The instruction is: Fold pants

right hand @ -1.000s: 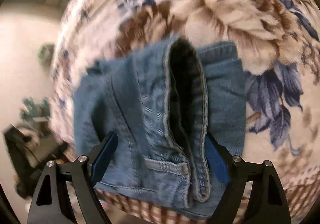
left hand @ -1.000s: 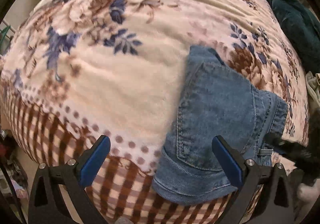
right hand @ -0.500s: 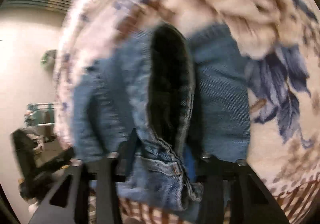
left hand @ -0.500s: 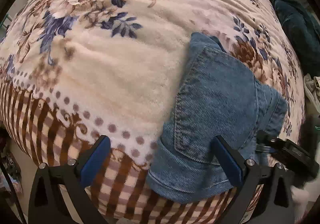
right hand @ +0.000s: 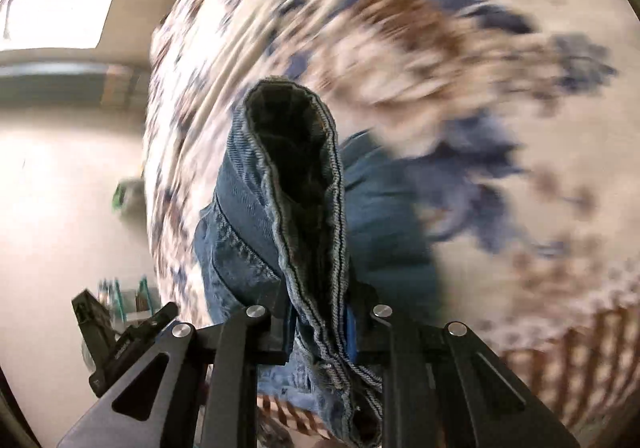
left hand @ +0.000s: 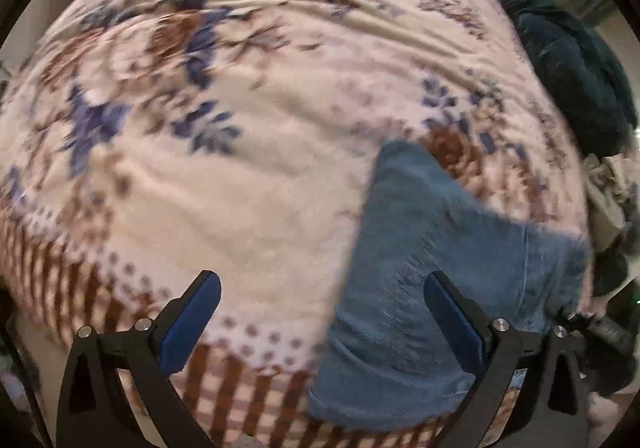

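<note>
The folded blue denim pants lie at the near right edge of the floral blanket. My left gripper is open and empty, its right finger over the pants' left part. My right gripper is shut on the pants' waistband and lifts that edge, so the opening gapes toward the camera. The right gripper's body shows at the far right of the left wrist view.
The blanket covers a bed, with a brown checked border at the near edge. A dark green cloth and a beige garment lie to the right. Floor and a small rack lie beyond the bed.
My right gripper closed on the waistband and raised it, and its view swung. My left gripper stayed open and shifted a little over the blanket.
</note>
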A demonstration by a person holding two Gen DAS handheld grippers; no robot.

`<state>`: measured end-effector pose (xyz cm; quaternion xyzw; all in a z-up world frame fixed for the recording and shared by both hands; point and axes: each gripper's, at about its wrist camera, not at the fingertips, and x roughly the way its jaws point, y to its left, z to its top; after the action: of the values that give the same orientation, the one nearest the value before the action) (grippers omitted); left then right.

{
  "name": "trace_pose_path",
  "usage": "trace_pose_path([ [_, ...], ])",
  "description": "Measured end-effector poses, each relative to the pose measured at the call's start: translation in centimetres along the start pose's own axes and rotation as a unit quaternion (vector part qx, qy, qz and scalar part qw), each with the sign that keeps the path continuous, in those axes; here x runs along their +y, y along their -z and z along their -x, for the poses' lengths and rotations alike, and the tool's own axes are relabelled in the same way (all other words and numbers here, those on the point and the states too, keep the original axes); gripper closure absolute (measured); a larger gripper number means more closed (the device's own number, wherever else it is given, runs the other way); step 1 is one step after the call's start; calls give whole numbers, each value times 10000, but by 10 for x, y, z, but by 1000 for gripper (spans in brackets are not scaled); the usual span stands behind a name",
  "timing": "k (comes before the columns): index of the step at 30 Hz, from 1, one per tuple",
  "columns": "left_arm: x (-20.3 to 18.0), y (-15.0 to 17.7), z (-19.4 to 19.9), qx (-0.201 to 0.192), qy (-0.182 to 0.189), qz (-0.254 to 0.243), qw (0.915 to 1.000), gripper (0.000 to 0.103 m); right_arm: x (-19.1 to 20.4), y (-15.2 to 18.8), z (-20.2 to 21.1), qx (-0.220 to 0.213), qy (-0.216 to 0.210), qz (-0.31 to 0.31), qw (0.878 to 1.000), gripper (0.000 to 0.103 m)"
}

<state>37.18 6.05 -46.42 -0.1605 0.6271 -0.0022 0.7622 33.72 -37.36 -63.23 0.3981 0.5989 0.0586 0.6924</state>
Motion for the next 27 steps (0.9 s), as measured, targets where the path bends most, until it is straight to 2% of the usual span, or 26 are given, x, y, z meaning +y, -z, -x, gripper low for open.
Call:
trace_pose_path([
  [2, -8, -9, -7, 66, 125, -55, 9999, 0, -30, -4, 16, -96, 361, -214, 9991, 83],
  [5, -25, -23, -23, 253, 349, -180, 9989, 0, -77, -13, 28, -126, 644, -637, 9958, 83],
  [8, -46, -36, -49, 560, 628, -282, 9961, 0, -90, -19, 21, -23, 760, -544, 9956, 81],
  [10, -58, -45, -76, 847, 704, -255, 9936, 0, -91, -23, 9, 247, 967, -491, 9938, 67],
  [11, -63, -51, -92, 1019, 808, -204, 9913, 0, -93, -23, 7, 359, 1117, -585, 9914, 51],
  [12, -66, -54, -103, 1142, 855, -179, 9896, 0, -96, -21, 9, 401, 1162, -651, 9903, 38],
  [13, -69, -60, -119, 1259, 936, -131, 9875, 0, -98, -16, 12, 385, 1140, -738, 9900, 35],
  [14, -71, -64, -130, 1332, 1037, -114, 9856, 6, -100, -10, 19, 302, 1084, -846, 9900, 34],
  [15, -71, -66, -136, 1332, 1070, -97, 9852, 28, -103, -4, 25, 223, 1028, -984, 9896, 33],
  [17, -76, -69, -146, 1325, 1245, -140, 9832, 55, -114, 13, 41, 153, 855, -1289, 9879, 33],
  [19, -81, -69, -147, 1278, 1077, -374, 9852, 58, -128, 34, 51, 134, 707, -1574, 9849, 33],
  [22, -86, -65, -142, 1138, 1029, -668, 9859, 61, -132, 58, 35, 227, 675, -1943, 9784, 33],
  [25, -78, -66, -144, 1212, 1158, -517, 9845, 61, -141, 73, 12, 651, 720, -2280, 9688, 33],
  [27, -76, -69, -146, 1261, 1195, -425, 9839, 61, -147, 85, 7, 694, 451, -2603, 9620, 33],
])
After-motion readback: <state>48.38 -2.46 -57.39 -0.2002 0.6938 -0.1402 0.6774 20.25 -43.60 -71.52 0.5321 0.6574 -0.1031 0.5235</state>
